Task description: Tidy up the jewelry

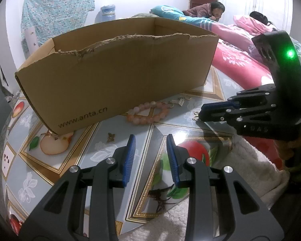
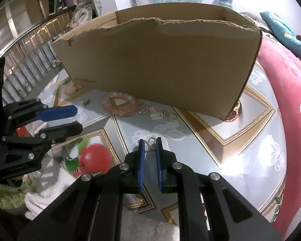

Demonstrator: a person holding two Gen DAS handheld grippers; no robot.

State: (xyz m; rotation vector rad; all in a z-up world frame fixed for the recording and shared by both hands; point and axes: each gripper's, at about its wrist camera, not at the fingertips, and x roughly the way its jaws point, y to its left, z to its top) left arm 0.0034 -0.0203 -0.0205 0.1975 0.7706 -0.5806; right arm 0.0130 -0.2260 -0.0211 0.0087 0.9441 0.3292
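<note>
My right gripper (image 2: 150,144) points down at the table, its blue pads closed on a small pale ring-shaped earring (image 2: 151,140); the left wrist view shows that earring (image 1: 195,116) at the right gripper's (image 1: 200,114) tips. My left gripper (image 1: 150,146) hovers open over the table with nothing between its pads, and it appears at the left as the left gripper (image 2: 78,119). A pink bead bracelet (image 1: 148,112) (image 2: 120,104) lies against the cardboard box (image 1: 118,76) (image 2: 160,60). Metal earrings (image 1: 178,101) (image 2: 156,115) lie beside the bracelet. A small gold charm (image 1: 111,137) (image 2: 87,102) lies apart.
The table (image 1: 190,128) has a glossy fruit-print cover. A dark beaded piece (image 1: 160,197) lies under my left gripper. White fleece (image 1: 250,170) covers the near edge. Pink bedding (image 1: 240,60) with people resting on it is behind, and a railing (image 2: 30,46) stands at the far left.
</note>
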